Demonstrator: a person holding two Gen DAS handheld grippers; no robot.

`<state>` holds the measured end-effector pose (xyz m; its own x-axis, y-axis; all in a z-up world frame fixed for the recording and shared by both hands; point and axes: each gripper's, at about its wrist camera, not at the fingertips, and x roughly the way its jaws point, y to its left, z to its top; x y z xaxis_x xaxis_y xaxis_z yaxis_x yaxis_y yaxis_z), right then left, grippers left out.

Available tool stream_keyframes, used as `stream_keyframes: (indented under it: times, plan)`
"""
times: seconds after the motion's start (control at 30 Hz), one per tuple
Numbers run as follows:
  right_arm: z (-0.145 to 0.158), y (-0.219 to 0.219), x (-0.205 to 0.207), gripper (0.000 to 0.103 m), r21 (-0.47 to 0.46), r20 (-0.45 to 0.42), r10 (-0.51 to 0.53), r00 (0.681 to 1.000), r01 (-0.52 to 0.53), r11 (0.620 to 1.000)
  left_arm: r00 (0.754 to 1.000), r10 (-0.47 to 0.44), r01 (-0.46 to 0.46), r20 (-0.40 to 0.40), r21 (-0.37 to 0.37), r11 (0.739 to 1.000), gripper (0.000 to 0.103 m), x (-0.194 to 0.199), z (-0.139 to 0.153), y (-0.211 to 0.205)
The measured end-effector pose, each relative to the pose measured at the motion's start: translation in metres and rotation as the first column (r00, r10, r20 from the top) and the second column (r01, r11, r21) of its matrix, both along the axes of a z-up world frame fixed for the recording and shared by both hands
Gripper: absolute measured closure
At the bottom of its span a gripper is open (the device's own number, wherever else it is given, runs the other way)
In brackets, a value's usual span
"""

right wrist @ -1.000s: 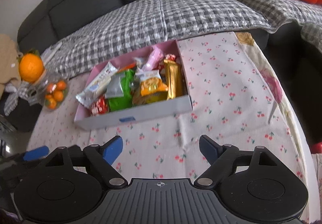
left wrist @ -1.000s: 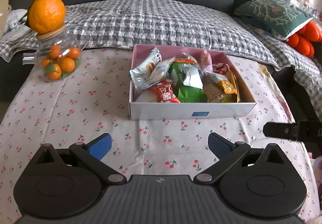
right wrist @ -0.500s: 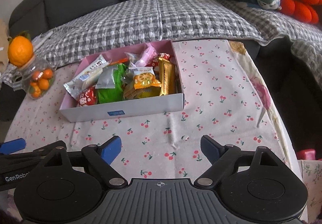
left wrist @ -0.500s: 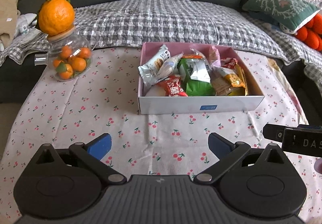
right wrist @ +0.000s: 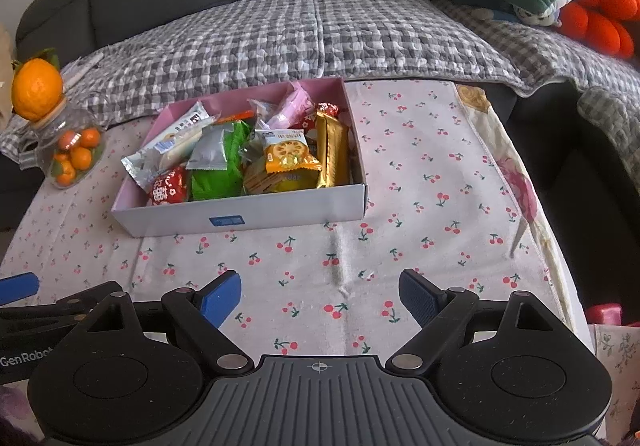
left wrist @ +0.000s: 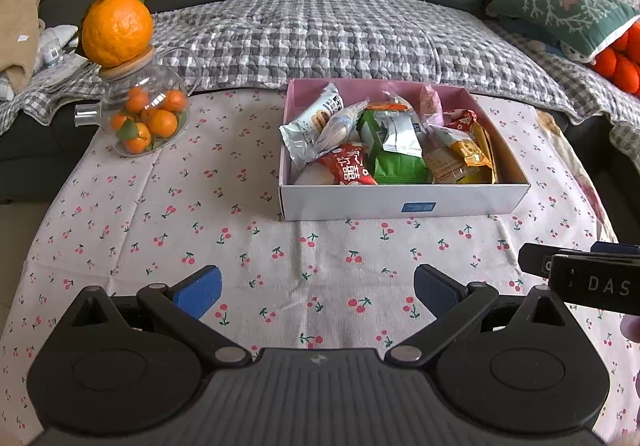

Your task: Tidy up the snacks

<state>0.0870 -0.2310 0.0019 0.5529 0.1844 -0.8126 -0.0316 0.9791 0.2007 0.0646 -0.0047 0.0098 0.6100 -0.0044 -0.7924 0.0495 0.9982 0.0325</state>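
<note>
A shallow white box with a pink inside (left wrist: 404, 201) (right wrist: 248, 215) stands on the cherry-print tablecloth and holds several snack packets, among them a green pack (left wrist: 394, 161) (right wrist: 218, 175), a red pack (left wrist: 352, 167), a silver pack (left wrist: 310, 125) and a gold bar (right wrist: 332, 151). My left gripper (left wrist: 318, 292) is open and empty, near the table's front edge, well short of the box. My right gripper (right wrist: 320, 296) is open and empty, also short of the box. The right gripper's side shows at the right edge of the left wrist view (left wrist: 580, 278).
A glass jar of small oranges (left wrist: 142, 117) (right wrist: 70, 153) with a big orange on its lid stands at the table's left rear. A grey sofa with a checked blanket (left wrist: 320, 41) lies behind. The table's right edge (right wrist: 556, 246) drops off beside a dark gap.
Both grippers have pulled back and steadied; the box now looks farther off and more centred. Both stay open and empty. The snacks have not moved.
</note>
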Motion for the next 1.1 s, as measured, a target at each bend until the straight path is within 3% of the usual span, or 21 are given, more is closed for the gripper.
stream_keyframes:
  times: [1.1]
  plan:
    - [-0.0020,0.0022,0.0013,0.014,0.005,-0.016,0.008,1.000,-0.008,1.000,1.000,-0.009,0.009,-0.025,0.005,1.000,0.000,0.0004,-0.0023,-0.0005]
